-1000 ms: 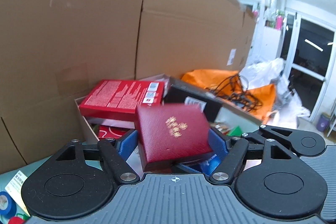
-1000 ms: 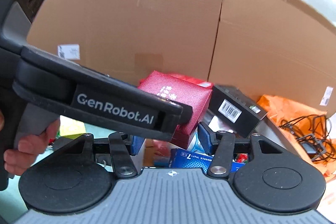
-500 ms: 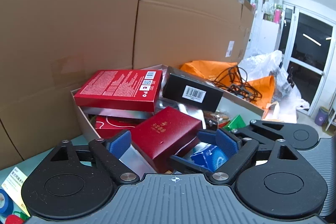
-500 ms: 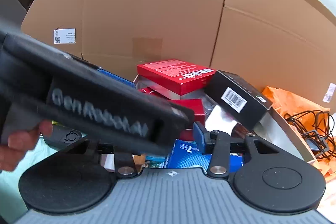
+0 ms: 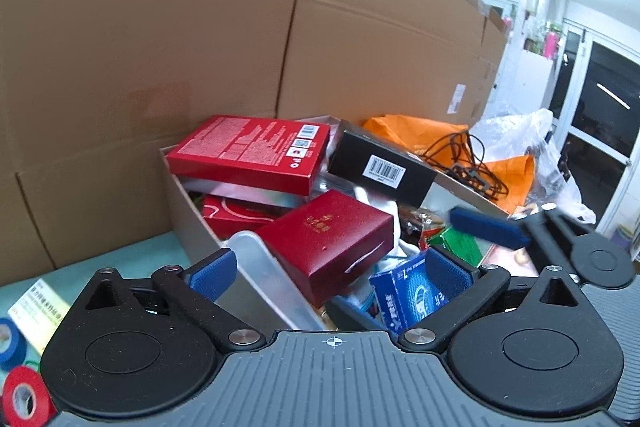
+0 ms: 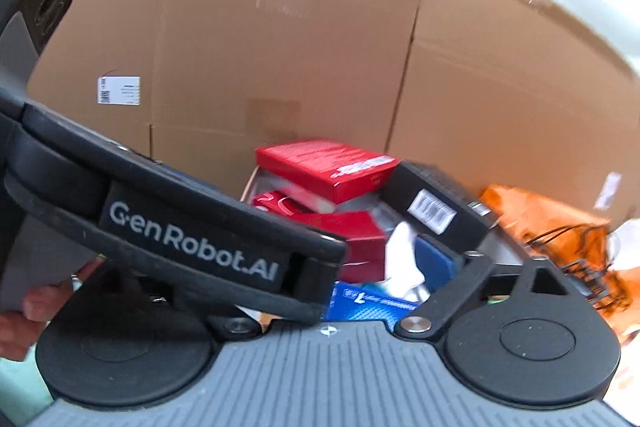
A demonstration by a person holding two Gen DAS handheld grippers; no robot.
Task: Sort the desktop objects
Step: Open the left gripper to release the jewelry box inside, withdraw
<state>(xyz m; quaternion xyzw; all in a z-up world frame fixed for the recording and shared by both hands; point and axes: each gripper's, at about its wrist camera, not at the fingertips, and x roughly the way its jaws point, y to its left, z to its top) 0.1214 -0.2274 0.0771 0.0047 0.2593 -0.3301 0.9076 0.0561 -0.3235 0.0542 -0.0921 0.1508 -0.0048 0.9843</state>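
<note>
Through my left wrist camera, my left gripper (image 5: 330,269) is spreading its jaws, now very wide, with its blue pads (image 5: 212,273) clear of everything. The dark red box (image 5: 326,241) with gold lettering lies free in the open carton (image 5: 180,203), tilted across a clear plastic tub (image 5: 264,267) and touching neither pad. Behind it a flat red box (image 5: 248,153) rests on the pile beside a black barcoded box (image 5: 380,167); a blue packet (image 5: 408,291) sits low to the right. Tape rolls (image 5: 20,393) lie on the teal table (image 5: 132,255) at bottom left. My right gripper's blue fingertip (image 5: 486,227) pokes in from the right.

Through my right wrist camera, blurred, my right gripper (image 6: 348,267) is also opening wide, nothing pinched; only its right pad (image 6: 434,261) shows. My left gripper's black body crosses the view, a hand (image 6: 28,315) on its grip. The dark red box lies in the carton just beyond.
</note>
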